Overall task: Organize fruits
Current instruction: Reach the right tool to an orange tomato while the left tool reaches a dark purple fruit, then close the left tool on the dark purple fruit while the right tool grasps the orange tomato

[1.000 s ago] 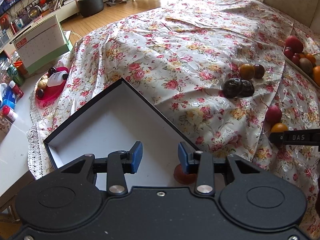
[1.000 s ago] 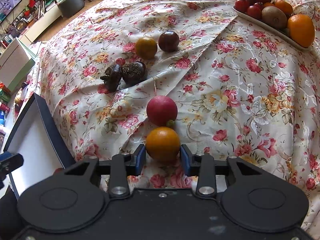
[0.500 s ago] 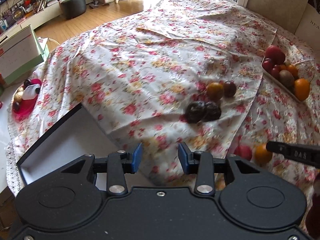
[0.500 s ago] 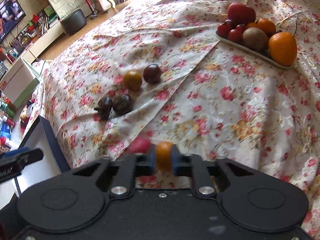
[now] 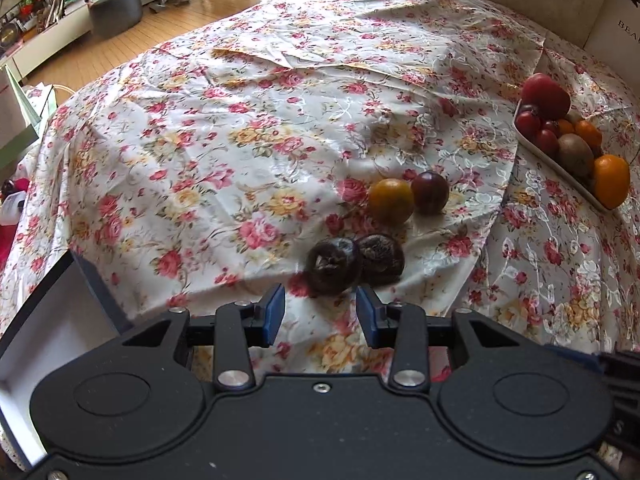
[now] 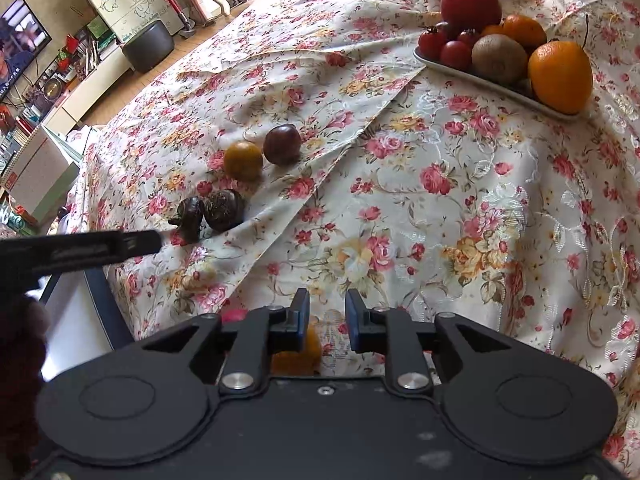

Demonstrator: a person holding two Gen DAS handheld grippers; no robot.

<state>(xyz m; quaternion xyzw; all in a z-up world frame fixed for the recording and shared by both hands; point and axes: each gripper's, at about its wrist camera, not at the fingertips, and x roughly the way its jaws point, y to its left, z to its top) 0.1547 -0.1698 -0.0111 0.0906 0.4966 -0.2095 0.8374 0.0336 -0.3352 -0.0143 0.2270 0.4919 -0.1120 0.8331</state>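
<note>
Where the flowered cloth (image 5: pixel 248 128) drapes the whole worktop, everything else sits on it.

- Open box (image 5: pixel 38 320), dark walls, white inside: near left edge of the cloth, left of both tongs. Contents can't be seen from here.
- White oblong plate (image 6: pixel 472 74): far right, heaped with a red fruit, small tomatoes, a kiwi and oranges.
- Left tongs (image 5: pixel 320 306): released, blue pads well apart, only cloth between them, tips pointing down at the dark pair.
- Right tongs (image 6: pixel 327 310): clenched to a narrow slot, cloth showing through it, nothing pinched at the tips.
- Loose fruit, mid-cloth: yellow-orange fruit (image 5: pixel 391 201) and purple fruit (image 5: pixel 430 193) touching, side by side.
- Nearer: two dark wrinkled fruits (image 5: pixel 334 266), touching, just beyond the left tips.
- Small orange fruit (image 6: pixel 296 356): low behind the right tongs' left finger, half hidden; can't tell whether it touches the pad.
- Red fruit (image 6: pixel 234 315): a sliver, just left of that.
</note>
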